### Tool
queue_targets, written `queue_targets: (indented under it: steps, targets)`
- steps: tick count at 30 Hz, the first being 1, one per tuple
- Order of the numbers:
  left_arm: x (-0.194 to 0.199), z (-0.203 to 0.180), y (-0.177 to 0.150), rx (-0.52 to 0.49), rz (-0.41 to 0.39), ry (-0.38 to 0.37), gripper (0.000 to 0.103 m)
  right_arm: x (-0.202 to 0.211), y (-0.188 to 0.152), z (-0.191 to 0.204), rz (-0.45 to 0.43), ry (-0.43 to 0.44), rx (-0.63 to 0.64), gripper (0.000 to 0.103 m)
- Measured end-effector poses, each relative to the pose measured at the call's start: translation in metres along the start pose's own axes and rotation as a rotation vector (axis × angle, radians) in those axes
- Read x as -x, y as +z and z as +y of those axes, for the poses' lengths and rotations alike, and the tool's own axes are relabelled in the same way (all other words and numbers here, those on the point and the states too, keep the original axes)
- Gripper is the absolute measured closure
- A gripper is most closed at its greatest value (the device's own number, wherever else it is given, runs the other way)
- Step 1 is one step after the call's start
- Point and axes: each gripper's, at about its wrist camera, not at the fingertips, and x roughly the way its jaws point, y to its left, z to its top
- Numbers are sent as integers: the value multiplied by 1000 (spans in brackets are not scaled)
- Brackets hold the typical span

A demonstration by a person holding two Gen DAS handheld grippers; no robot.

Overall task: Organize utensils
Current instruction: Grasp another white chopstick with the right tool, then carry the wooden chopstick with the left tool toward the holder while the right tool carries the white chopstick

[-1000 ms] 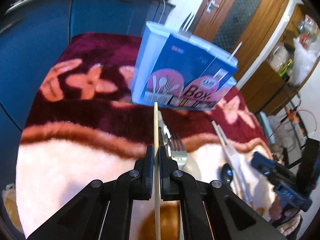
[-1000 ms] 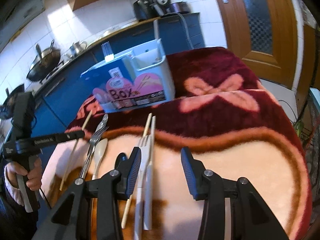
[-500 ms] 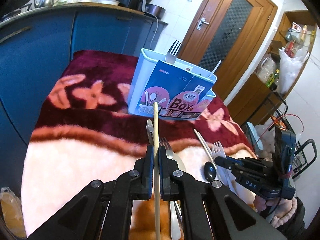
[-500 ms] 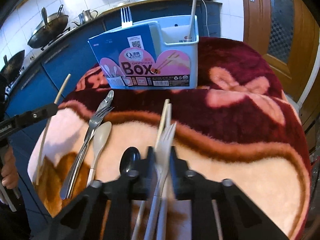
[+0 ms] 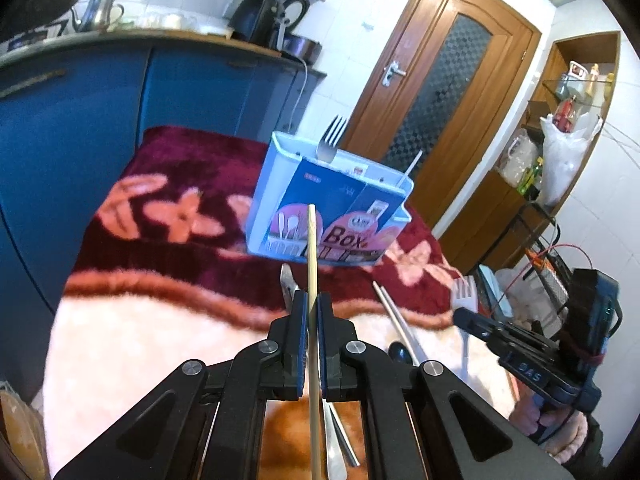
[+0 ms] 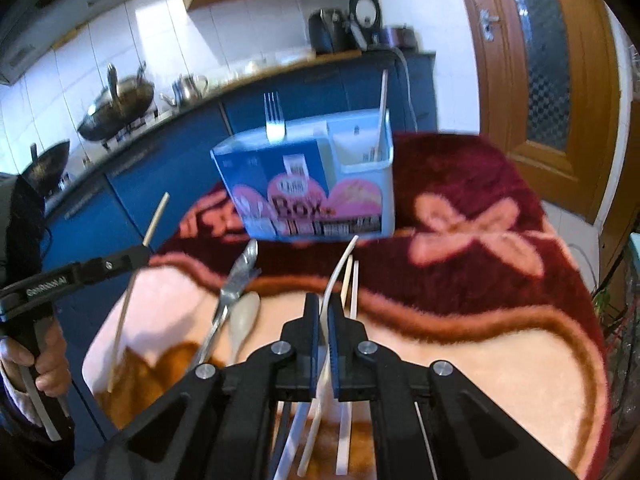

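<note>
The left gripper (image 5: pixel 313 312) points toward the pale-blue utensil box (image 5: pixel 320 216) at its twelve o'clock, pinching a wooden chopstick (image 5: pixel 312 264). The right gripper (image 6: pixel 324 316), jaws just closed, clamps a curved white plastic fork (image 6: pixel 334 276), box ahead at eleven o'clock.

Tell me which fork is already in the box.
The metal fork standing tines-up in the blue utensil box. The white plastic fork is clamped in the right gripper, and another metal fork lies on the blanket.
</note>
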Motion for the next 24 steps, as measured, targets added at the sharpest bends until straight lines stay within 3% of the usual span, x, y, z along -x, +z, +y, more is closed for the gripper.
queue_targets:
  steps: [10, 24]
  targets:
    - [17, -12, 13, -13, -138, 4, 99, 44, 12, 8, -244, -40, 5, 97]
    - [11, -24, 68, -47, -305, 33, 99, 48, 17, -4, -321, -104, 0, 97]
